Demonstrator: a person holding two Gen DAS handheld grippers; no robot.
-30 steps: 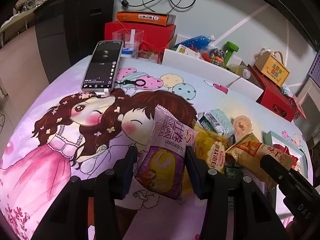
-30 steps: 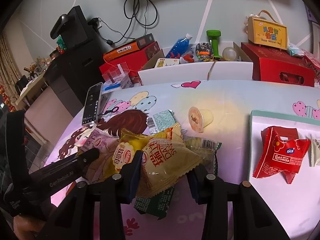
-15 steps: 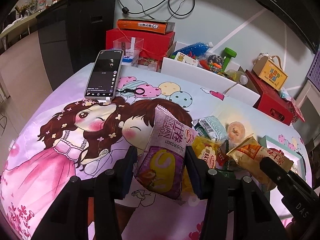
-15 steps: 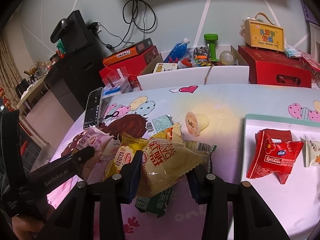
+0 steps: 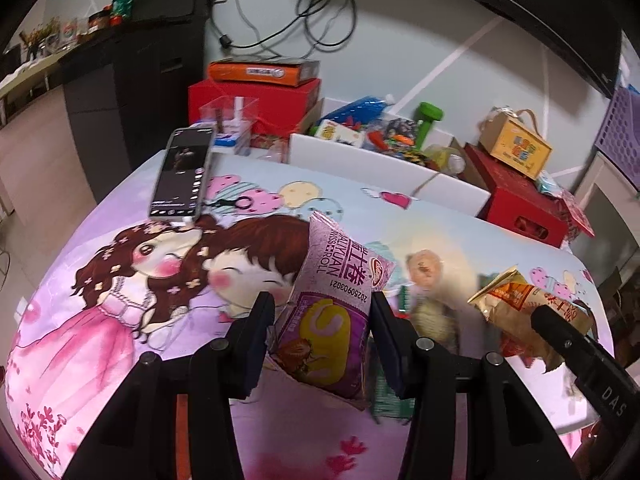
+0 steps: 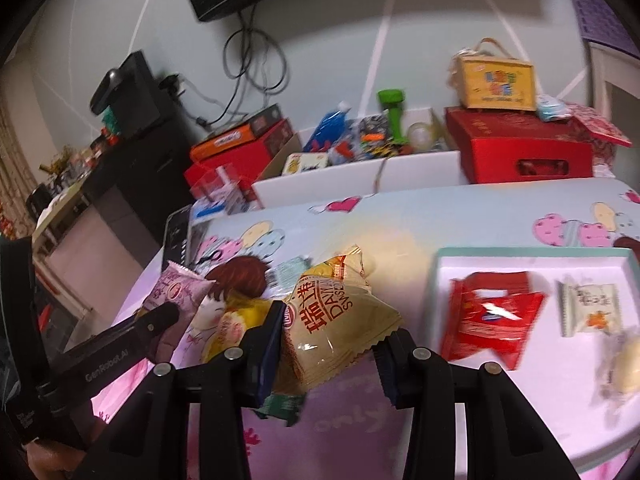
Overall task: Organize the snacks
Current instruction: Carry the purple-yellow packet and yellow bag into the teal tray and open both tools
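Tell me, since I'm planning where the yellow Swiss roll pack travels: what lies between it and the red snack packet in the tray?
In the right wrist view, only bare tablecloth and the tray's teal rim separate the yellow Swiss roll pack from the red snack packet.

A smartphone (image 5: 182, 174) lies screen-up at the far left edge of a cartoon-print tablecloth (image 5: 100, 320). Behind the table, an orange box (image 5: 262, 71) is stacked on a red box (image 5: 256, 100). A green dumbbell (image 6: 392, 114) stands in a white cardboard box (image 6: 360, 184), beside a yellow gift box (image 6: 496, 84) on a red carton (image 6: 520, 152).
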